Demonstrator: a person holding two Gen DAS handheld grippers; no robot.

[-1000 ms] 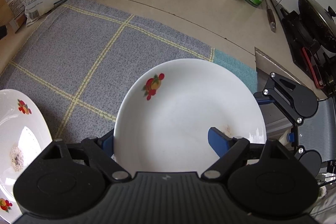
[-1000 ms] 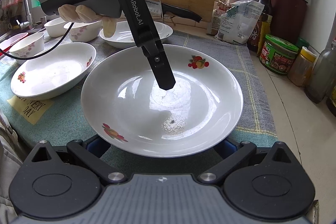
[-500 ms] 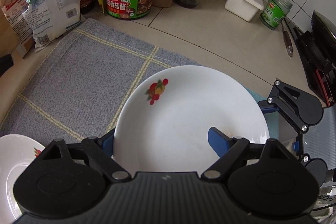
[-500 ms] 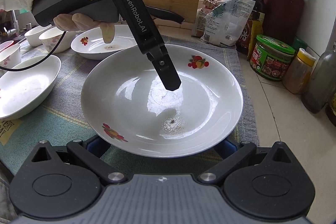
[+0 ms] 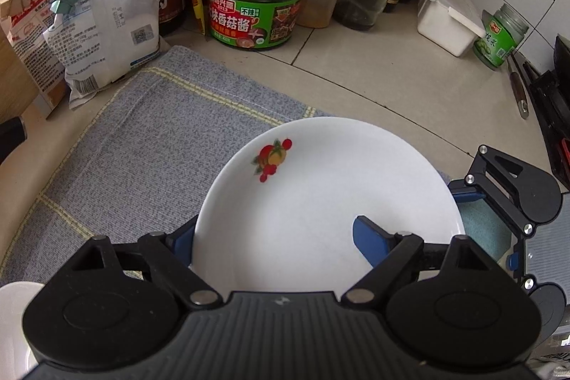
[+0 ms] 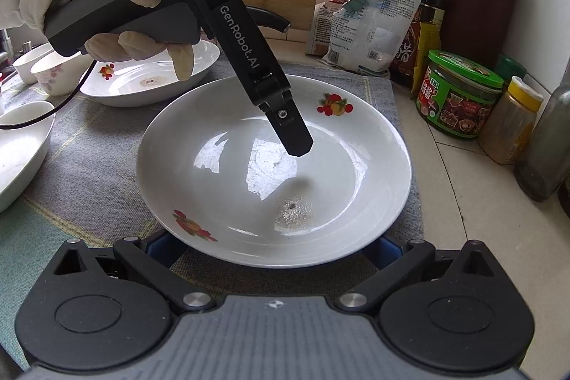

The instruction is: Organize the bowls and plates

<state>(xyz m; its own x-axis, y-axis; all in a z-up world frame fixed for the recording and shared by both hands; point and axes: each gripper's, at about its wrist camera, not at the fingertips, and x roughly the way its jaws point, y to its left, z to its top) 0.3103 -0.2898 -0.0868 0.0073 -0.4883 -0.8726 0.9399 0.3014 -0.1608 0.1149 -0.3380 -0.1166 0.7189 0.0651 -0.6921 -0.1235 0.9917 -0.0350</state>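
1. the plate [image 6: 274, 173], white with fruit prints, sits over the grey cloth [image 5: 135, 148] near the jars at the end of the surface [image 5: 374, 77]; whether it rests on the cloth or is carried just above it cannot be told.
2. left tongs [image 5: 274, 237]: one finger [image 6: 288, 127] inside the dish, the other outside its rim, straddling the wall; firm pinch or loose hold cannot be told.
3. right tongs [image 6: 274, 248]: both blue pads lie under the near rim, spread wide, seemingly supporting from below; state cannot be told.
4. done so far, by judgement: this plate is brought to the cloth's end.
5. left to do: a second plate [image 6: 149, 84], another dish [image 6: 17, 148] and small bowls [image 6: 46, 70] lie scattered and unstacked.
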